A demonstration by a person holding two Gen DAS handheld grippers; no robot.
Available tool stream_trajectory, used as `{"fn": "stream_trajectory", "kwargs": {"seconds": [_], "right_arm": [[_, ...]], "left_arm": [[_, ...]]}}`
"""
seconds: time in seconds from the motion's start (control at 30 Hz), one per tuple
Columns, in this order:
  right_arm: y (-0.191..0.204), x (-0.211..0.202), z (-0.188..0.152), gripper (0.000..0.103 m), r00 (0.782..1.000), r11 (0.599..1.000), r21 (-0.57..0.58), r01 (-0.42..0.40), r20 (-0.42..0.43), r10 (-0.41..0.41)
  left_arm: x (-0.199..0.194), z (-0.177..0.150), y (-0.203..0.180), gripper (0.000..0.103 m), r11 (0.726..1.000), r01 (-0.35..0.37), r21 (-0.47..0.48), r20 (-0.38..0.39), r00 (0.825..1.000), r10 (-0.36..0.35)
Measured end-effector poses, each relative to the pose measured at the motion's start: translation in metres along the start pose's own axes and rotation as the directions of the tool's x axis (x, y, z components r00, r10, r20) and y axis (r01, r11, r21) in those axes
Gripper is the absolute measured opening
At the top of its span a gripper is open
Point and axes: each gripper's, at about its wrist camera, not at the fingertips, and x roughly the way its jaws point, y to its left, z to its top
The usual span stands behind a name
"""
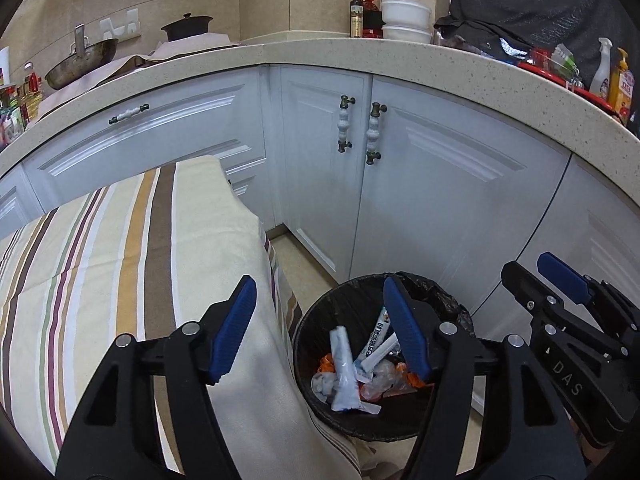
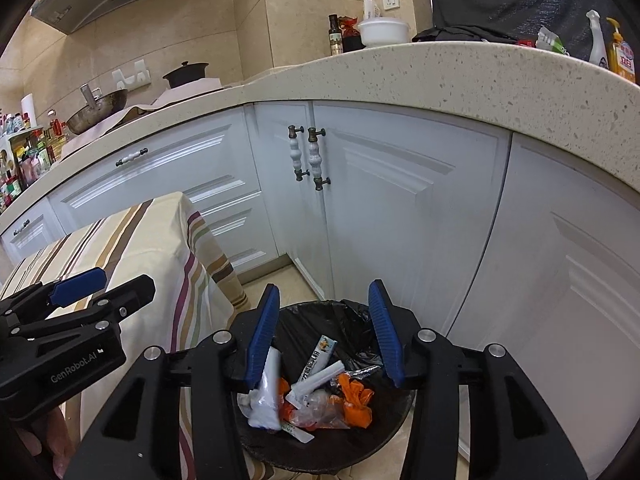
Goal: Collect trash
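Observation:
A round bin with a black liner stands on the floor against the white cabinets. Inside lie several wrappers: white packets, a printed sachet and crumpled orange film. My left gripper is open and empty, spanning the table's corner and the bin's left side. My right gripper hangs open over the bin; a blurred white wrapper shows just below its left pad, free of both pads. Each gripper shows in the other's view, the right and the left.
A table under a striped cloth stands left of the bin, its cloth hanging beside the rim. White cabinet doors and a speckled countertop with bottles, bowls and a wok close off the far side. A strip of floor runs between table and cabinets.

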Motion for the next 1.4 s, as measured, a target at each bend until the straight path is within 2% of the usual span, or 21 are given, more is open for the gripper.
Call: {"fn": "stream_trajectory", "kwargs": {"seconds": [0.37,0.83,1.27,1.4], "right_arm": [[0.014,-0.027,0.004,0.058,0.999,1.000,-0.003,0.015,0.032,-0.014],[0.047,-0.078,0.000,0.074,0.995,0.998,-0.044,0.041,0.095,-0.037],[0.067,-0.132,-0.016,0.080,0.986,0.996,-0.052,0.077,0.152,-0.068],[0.071,-0.143,-0.023,0.081,0.984,0.995,-0.058,0.087,0.160,-0.076]], "left_arm": [[-0.034,0.002,0.014,0.074,1.000,0.011,-0.003,0.057,0.998,-0.011],[-0.095,-0.015,0.043,0.082,1.000,0.004,-0.003,0.137,0.991,-0.004],[-0.154,-0.036,0.065,0.090,1.000,0.009,-0.009,0.218,0.976,-0.006],[-0.164,-0.042,0.072,0.090,1.000,0.008,-0.017,0.223,0.975,-0.004]]}}
